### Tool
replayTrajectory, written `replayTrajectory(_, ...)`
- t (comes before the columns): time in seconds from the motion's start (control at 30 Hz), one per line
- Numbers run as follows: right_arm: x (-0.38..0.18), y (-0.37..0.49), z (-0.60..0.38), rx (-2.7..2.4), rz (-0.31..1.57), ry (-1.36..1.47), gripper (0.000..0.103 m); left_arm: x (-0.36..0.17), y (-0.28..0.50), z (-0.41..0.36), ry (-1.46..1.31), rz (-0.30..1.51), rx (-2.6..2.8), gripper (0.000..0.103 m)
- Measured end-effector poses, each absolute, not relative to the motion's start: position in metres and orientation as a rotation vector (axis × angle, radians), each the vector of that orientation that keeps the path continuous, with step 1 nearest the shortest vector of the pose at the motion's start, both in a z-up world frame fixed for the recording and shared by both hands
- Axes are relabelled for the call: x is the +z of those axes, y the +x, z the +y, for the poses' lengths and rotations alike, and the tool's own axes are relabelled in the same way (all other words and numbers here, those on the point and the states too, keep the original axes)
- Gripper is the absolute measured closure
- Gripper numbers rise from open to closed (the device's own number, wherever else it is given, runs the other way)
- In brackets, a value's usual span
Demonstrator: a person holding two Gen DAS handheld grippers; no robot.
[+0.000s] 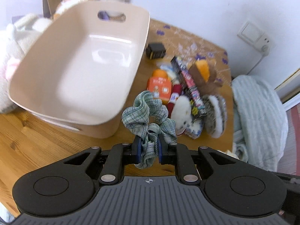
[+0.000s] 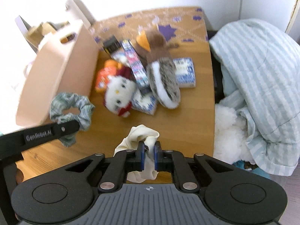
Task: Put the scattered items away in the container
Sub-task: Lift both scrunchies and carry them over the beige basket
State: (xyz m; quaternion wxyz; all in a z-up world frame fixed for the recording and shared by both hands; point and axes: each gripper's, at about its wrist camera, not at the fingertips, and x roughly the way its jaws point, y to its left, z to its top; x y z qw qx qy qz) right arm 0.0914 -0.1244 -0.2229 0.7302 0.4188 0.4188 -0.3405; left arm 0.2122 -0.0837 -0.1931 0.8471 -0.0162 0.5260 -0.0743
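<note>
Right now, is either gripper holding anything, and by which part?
Both are. The left gripper pinches the green scrunchie by one side of its ring. The right gripper pinches the cream scrunchie by one fold of its fabric.

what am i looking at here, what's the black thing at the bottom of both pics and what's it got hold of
The black thing is a hand-held two-finger gripper; a person carries one in each hand, and each picture comes from a camera on a gripper looking forward along its jaws. In the left view, the left gripper pinches a green scrunchie beside the empty beige bin. In the right view, the right gripper pinches a cream scrunchie. On the wooden table lies a pile still to tidy: a white plush cat, a brown plush, small boxes and packets.
</note>
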Motion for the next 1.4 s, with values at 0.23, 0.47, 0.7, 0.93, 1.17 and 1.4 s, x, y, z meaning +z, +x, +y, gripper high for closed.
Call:
replayTrajectory(0.23,-0.174,0.100,-0.126,-0.732,0.805,0.872,0.094,-0.146,0.209,-0.065,-0.068,1.020,-0.157,0.087)
replayTrajectory(0.47,-0.137,0.132,-0.129,-0.683,0.726,0.812,0.094,-0.111,0.230,-0.030,-0.129,0.975,-0.114,0.087)
replayTrajectory(0.7,-0.127,0.190,-0.145,-0.613,0.708,0.795,0.094,-0.102,0.266,0.009,-0.142,0.966,-0.042,0.087)
replayTrajectory(0.93,-0.138,0.256,-0.155,-0.528,0.773,0.768,0.094,-0.122,0.299,0.034,-0.130,1.017,0.017,0.086)
replayTrajectory(1.17,-0.170,0.306,-0.156,-0.501,0.903,0.740,0.094,-0.152,0.320,0.045,-0.079,1.104,0.034,0.086)
replayTrajectory(1.4,-0.192,0.326,-0.149,-0.492,0.993,0.725,0.094,-0.172,0.326,0.043,-0.043,1.157,0.017,0.086)
